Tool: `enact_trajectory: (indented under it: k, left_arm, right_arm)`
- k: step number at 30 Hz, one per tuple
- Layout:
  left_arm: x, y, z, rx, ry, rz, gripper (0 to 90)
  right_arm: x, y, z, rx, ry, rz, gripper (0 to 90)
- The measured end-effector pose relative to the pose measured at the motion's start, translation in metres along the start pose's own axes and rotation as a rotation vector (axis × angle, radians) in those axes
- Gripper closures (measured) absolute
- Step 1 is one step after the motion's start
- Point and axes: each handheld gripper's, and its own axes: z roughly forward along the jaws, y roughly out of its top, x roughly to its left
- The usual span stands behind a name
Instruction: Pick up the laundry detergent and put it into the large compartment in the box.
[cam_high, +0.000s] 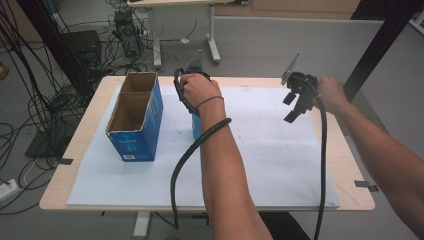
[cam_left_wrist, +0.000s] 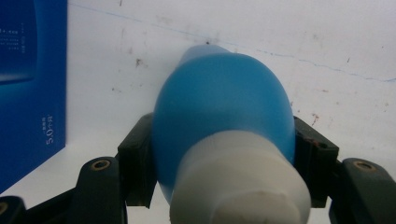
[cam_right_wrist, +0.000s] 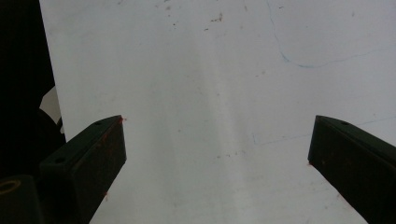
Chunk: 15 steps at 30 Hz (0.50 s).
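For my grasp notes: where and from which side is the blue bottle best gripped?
Grip the blue bottle across its wide oval body, just below the white cap, coming from the cap end. The left gripper does so: one jaw on each flank. The cap looks too short for a sure hold.

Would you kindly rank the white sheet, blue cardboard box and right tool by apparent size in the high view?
1. White paper sheet, by far.
2. Blue open-topped cardboard box.
3. Black right tool, raised nearer the camera yet smallest.
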Motion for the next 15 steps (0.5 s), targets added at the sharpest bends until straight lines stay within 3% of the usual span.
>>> enact_trajectory:
  k: [15]
  left_arm:
    - [-0.0004,-0.0012,0.0001,-0.004,0.001,-0.003,37.2]
  right_arm:
    - [0.0008,-0.0003,-0.0006,0.004,-0.003,0.002,3.8]
